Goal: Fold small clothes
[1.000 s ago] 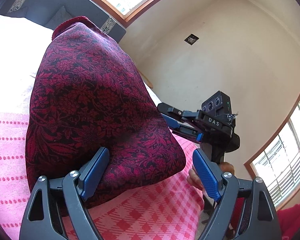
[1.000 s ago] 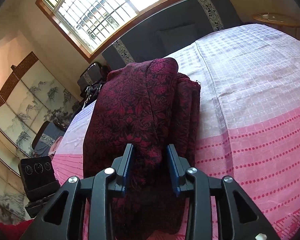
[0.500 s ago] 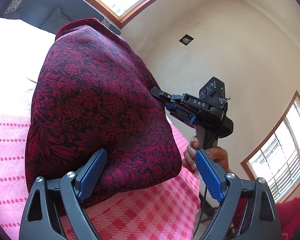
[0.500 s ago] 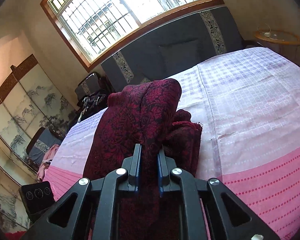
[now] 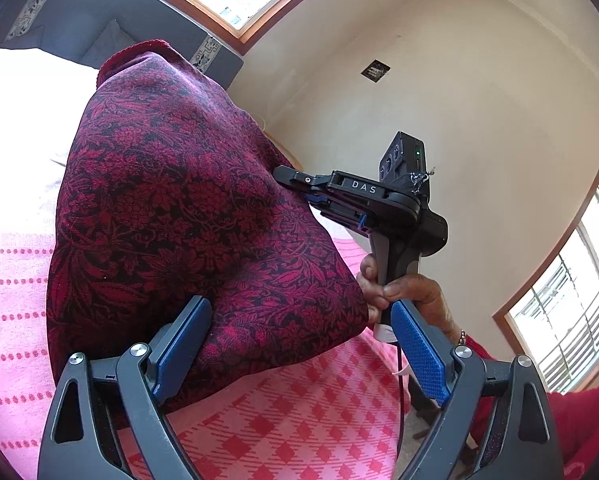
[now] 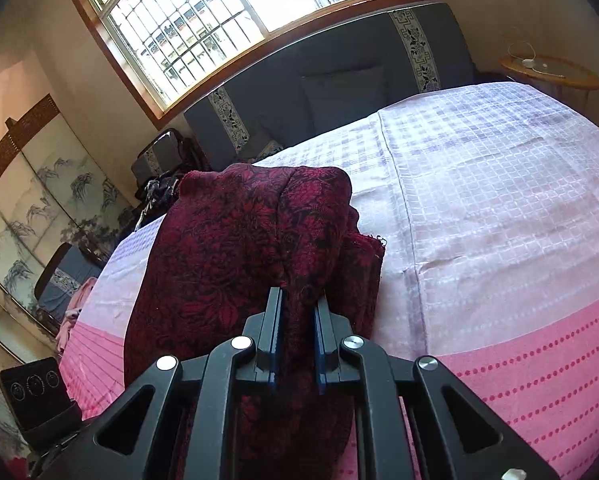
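Observation:
A dark red floral garment [image 5: 187, 216] stands bunched up in a hump on the pink-and-white bed cover [image 5: 299, 420]. My left gripper [image 5: 299, 344] is open at the garment's near edge. Its left pad [image 5: 183, 344] rests against the cloth and its right pad [image 5: 419, 356] is clear of it. From the right, my right gripper [image 5: 299, 184] bites into the cloth, with a person's hand [image 5: 411, 292] on its handle. In the right wrist view my right gripper [image 6: 297, 308] is shut on a raised fold of the garment [image 6: 227, 248], which drapes down over the bed cover [image 6: 499, 220].
A grey padded headboard [image 6: 339, 80] under a barred window closes the far end of the bed. A round wooden side table [image 6: 547, 72] stands at the far right. A painted folding screen [image 6: 39, 200] and a black device [image 6: 31, 396] are at the left.
My right gripper has closed on a fold of the garment and drawn it up into a taller hump. In the left view it has risen and moved left.

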{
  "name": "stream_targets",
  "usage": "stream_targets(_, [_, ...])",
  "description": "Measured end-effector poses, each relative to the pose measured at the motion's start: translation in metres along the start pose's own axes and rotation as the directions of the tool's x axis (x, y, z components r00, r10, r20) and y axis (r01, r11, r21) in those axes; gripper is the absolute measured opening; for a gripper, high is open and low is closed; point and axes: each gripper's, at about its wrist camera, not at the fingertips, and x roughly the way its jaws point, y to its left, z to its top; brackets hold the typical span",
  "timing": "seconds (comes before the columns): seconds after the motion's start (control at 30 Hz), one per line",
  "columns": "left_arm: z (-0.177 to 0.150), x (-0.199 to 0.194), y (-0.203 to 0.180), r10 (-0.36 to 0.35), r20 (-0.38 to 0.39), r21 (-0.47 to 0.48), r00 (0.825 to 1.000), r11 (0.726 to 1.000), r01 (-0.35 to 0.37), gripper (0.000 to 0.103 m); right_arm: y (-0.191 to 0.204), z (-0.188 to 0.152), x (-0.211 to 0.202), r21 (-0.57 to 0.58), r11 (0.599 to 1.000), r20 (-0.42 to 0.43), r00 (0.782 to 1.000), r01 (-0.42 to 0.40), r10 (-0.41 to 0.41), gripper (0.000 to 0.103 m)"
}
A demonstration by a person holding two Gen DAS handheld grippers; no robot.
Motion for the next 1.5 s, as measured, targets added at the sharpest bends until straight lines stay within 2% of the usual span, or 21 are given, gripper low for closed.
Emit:
stream_targets(0.07, [-0.005, -0.001, -0.011, 0.023, 0.006, 0.008, 1.0, 1.0, -0.023, 0.091, 0.002, 0.0, 0.005, -0.039, 0.999, -0.009, 1.0, 0.019, -0.019, 0.012])
stream_targets(0.13, [-0.006, -0.002, -0.02, 0.004, 0.01, -0.025, 1.0, 1.0, -0.004, 0.091, -0.001, -0.008, 0.016, -0.08, 0.995, -0.037, 0.998, 0.053, -0.056, 0.012])
stream_targets(0.2, [-0.003, 0.0, -0.027, -0.013, 0.01, -0.05, 1.0, 0.999, 0.014, 0.091, -0.011, -0.01, 0.023, -0.05, 0.998, -0.058, 0.997, 0.039, -0.042, 0.012])
stream_targets(0.27, [0.001, 0.011, -0.035, 0.009, -0.041, -0.033, 0.999, 0.999, -0.01, 0.091, -0.015, -0.005, 0.02, -0.02, 1.0, -0.048, 0.999, 0.006, -0.007, 0.012])
stream_targets(0.37, [-0.003, 0.031, -0.04, 0.102, -0.103, 0.051, 0.989, 0.994, -0.097, 0.091, -0.009, 0.002, 0.022, -0.03, 1.0, -0.077, 0.997, -0.006, 0.003, 0.016])
stream_targets(0.43, [-0.008, 0.037, -0.041, 0.131, -0.11, 0.087, 0.985, 0.989, -0.121, 0.091, -0.016, 0.001, 0.016, 0.032, 0.999, -0.08, 0.996, -0.04, 0.042, 0.02])
stream_targets(0.5, [-0.012, 0.038, -0.043, 0.134, -0.1, 0.104, 0.986, 0.987, -0.124, 0.091, -0.03, -0.005, -0.004, 0.128, 0.986, -0.035, 0.992, -0.112, 0.117, 0.022])
stream_targets(0.57, [-0.014, 0.037, -0.041, 0.126, -0.086, 0.107, 0.988, 0.987, -0.117, 0.091, -0.043, -0.017, -0.025, 0.211, 0.96, -0.002, 0.982, -0.184, 0.189, 0.025])
stream_targets(0.63, [-0.016, 0.037, -0.04, 0.12, -0.08, 0.106, 0.989, 0.988, -0.112, 0.091, -0.051, -0.031, -0.04, 0.248, 0.936, -0.007, 0.966, -0.248, 0.258, 0.028])
stream_targets(0.7, [-0.018, 0.034, -0.037, 0.113, -0.078, 0.099, 0.991, 0.989, -0.105, 0.092, -0.051, -0.045, -0.047, 0.25, 0.934, -0.04, 0.962, -0.253, 0.271, 0.038])
stream_targets(0.8, [-0.019, 0.033, -0.035, 0.099, -0.073, 0.089, 0.992, 0.992, -0.093, 0.095, -0.049, -0.057, -0.043, 0.284, 0.913, -0.079, 0.942, -0.294, 0.327, 0.044])
stream_targets(0.9, [-0.019, 0.031, -0.033, 0.102, -0.074, 0.092, 0.992, 0.991, -0.095, 0.095, -0.044, -0.057, -0.034, 0.264, 0.933, -0.113, 0.953, -0.243, 0.28, 0.05])
stream_targets(1.0, [-0.015, 0.033, -0.034, 0.099, -0.073, 0.09, 0.992, 0.992, -0.093, 0.095, -0.045, -0.056, -0.029, 0.283, 0.915, -0.097, 0.94, -0.288, 0.326, 0.054])
stream_targets(1.07, [-0.016, 0.033, -0.034, 0.098, -0.074, 0.088, 0.992, 0.992, -0.091, 0.095, -0.042, -0.056, -0.026, 0.276, 0.919, -0.114, 0.94, -0.28, 0.321, 0.055])
stream_targets(1.23, [-0.013, 0.035, -0.037, 0.098, -0.073, 0.088, 0.993, 0.992, -0.091, 0.096, -0.028, -0.055, -0.011, 0.235, 0.938, -0.171, 0.939, -0.256, 0.299, 0.053])
stream_targets(1.3, [-0.013, 0.034, -0.038, 0.094, -0.069, 0.084, 0.993, 0.993, -0.088, 0.096, -0.019, -0.052, -0.002, 0.192, 0.957, -0.207, 0.944, -0.219, 0.258, 0.029])
stream_targets(1.4, [-0.013, 0.031, -0.037, 0.079, -0.053, 0.068, 0.995, 0.995, -0.075, 0.096, -0.01, -0.046, 0.001, 0.146, 0.97, -0.205, 0.953, -0.196, 0.223, 0.017])
stream_targets(1.5, [-0.013, 0.023, -0.035, 0.063, 0.009, 0.032, 0.998, 0.997, -0.064, 0.096, 0.01, -0.032, -0.005, 0.045, 0.987, -0.156, 0.974, -0.157, 0.162, 0.013])
